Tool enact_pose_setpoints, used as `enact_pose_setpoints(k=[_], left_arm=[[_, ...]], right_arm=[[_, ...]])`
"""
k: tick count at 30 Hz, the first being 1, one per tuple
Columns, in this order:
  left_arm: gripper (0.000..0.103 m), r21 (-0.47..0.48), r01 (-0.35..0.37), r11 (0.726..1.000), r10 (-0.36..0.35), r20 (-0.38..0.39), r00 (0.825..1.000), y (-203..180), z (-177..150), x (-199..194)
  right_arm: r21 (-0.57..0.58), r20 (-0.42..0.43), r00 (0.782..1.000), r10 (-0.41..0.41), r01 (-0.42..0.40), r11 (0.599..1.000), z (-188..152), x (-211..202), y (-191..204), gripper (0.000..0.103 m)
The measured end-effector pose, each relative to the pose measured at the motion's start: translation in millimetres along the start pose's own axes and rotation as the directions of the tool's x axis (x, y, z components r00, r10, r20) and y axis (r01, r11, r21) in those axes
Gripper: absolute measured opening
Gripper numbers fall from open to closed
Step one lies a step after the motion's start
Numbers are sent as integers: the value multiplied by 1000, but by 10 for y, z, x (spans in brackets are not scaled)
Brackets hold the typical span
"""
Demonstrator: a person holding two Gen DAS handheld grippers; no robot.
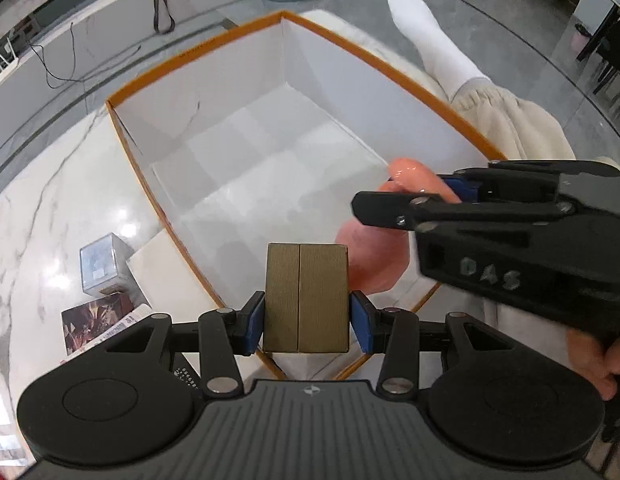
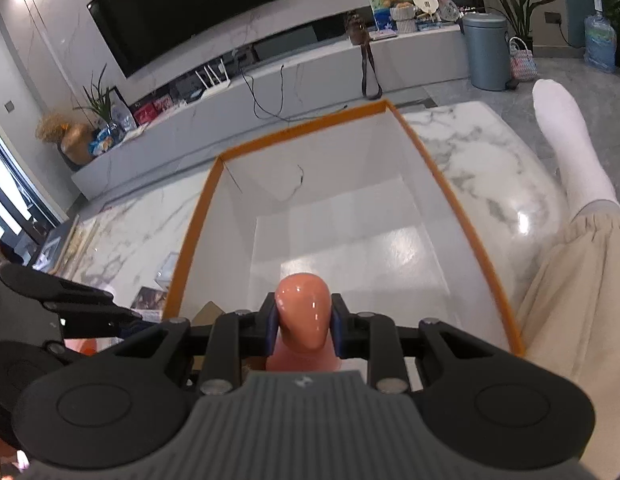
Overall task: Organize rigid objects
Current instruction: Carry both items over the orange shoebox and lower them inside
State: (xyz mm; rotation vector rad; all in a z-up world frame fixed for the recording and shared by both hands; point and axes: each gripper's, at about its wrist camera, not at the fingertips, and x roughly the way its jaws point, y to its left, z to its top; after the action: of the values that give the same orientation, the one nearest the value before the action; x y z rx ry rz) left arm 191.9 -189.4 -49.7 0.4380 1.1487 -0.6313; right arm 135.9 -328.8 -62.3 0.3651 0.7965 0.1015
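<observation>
Jaws: left gripper (image 1: 307, 318) clamps brown block (image 1: 306, 297) (upright), right gripper (image 2: 303, 325) pinches peach piece (image 2: 304, 310).

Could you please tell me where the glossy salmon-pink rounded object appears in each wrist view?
Left wrist: salmon-pink rounded object right of centre, in the right gripper.
Right wrist: bottom centre, between the blue pads.
Shared landmark: orange-rimmed white box.
</observation>
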Motion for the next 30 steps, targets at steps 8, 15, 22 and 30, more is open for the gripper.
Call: enact_pose_setpoints(k=[8, 15, 22, 30], left_arm=[[52, 18, 15, 1000, -14, -34, 999, -35, 19, 29], [51, -2, 69, 998, -69, 24, 997, 69, -98, -137], [51, -84, 95, 992, -81, 157, 984, 311, -259, -522], [51, -201, 68, 977, -36, 161, 986, 560, -424, -525]], right_arm=[[13, -59, 998, 26, -25, 1000, 22, 129, -9, 26], [13, -81, 996, 33, -32, 999, -9, 194, 4, 26], [-6, -82, 996, 37, -37, 999, -31, 223, 49, 26], [-99, -95, 995, -8, -1, 995, -64, 270, 186, 27]])
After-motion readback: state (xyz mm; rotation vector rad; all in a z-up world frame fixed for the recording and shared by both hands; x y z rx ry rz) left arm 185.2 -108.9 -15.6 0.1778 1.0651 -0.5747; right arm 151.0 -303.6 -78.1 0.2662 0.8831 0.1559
